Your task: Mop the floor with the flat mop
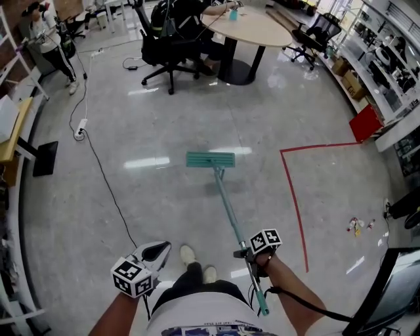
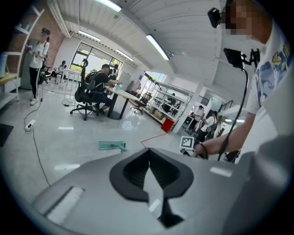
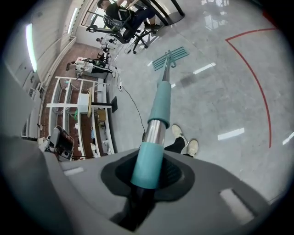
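One red tape line (image 1: pixel 295 197) is crossing the glossy grey floor (image 1: pixel 151 118); one round table (image 1: pixel 252 26) is standing beyond. The right gripper (image 3: pixel 147 178) is clamping the handle of the one flat mop (image 1: pixel 210 159), its pad lying on the floor ahead; the left gripper (image 2: pixel 149 170) is hanging closed, empty

Those little bits (image 1: pixel 357 225) on the floor (image 1: pixel 164 203) right of the red tape line (image 1: pixel 293 203) are way too small to tell what they are. From the head view the right tongs (image 1: pixel 246 253) sit mostly behind their marker cube (image 1: pixel 265 240), so the jaws don't show there. In the right gripper view the flat mop handle (image 3: pixel 155 128) drops into the dark slot between the jaws, its end hidden. The seated person (image 1: pixel 177 20) up top is cut off by the edge, same for the dark frame (image 1: pixel 380 289) bottom right.
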Motion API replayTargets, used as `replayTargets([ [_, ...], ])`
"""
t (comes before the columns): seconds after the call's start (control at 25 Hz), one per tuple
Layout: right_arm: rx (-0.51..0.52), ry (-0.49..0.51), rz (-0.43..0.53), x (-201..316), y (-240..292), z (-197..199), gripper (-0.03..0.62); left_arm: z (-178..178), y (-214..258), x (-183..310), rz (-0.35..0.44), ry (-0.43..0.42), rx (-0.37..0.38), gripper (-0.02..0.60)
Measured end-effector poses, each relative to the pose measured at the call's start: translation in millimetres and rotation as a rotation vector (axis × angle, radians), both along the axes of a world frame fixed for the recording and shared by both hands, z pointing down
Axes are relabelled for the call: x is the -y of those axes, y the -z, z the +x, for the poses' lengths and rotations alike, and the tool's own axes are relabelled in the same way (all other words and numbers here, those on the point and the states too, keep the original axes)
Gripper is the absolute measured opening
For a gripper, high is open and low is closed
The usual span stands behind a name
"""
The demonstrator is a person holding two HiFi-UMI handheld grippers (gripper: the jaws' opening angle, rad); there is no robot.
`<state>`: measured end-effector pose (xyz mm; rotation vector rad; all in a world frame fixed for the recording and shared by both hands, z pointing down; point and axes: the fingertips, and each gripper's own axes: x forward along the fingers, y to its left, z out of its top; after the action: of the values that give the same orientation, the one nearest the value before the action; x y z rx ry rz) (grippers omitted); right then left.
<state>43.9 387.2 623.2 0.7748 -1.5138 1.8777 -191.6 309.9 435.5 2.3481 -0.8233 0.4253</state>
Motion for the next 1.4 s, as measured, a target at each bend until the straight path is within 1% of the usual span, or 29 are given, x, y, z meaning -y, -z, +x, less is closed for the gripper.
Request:
replayTargets([
  [0.24, 0.001, 0.027, 0.014, -46, -1, 12, 0.077, 19, 4, -39, 0.004, -0.011, 0.028, 0.005],
  [0.48, 0.008, 0.040, 0.020, -92, 2, 10, 0.080, 20, 8, -72, 0.006, -0.015, 0.037, 0.005],
  [0.68, 0.001, 0.038, 0.001, -122, 7, -1, 0.080, 23, 11, -81, -0.007, -0.081, 0.026, 0.005],
  [0.84, 0.001, 0.015, 0.000, -140, 13, -15, 0.080, 24, 20, -82, 0.012, -0.145, 0.017, 0.005],
  [0.96, 0.010, -0.008, -0.008, -151, 12, -27, 0.080, 17, 22, -84, 0.024, -0.166, 0.012, 0.005],
  [1.08, 0.013, -0.020, -0.019, -154, 10, -45, 0.080, 0, 20, -82, 0.014, -0.176, 0.011, 0.005],
  [1.24, 0.012, -0.013, -0.028, -159, 8, -65, 0.080, -18, 14, -82, 0.005, -0.191, 0.019, 0.005],
  [1.4, 0.012, -0.013, -0.033, -163, 10, -78, 0.081, -28, 11, -81, -0.003, -0.204, 0.014, 0.005],
])
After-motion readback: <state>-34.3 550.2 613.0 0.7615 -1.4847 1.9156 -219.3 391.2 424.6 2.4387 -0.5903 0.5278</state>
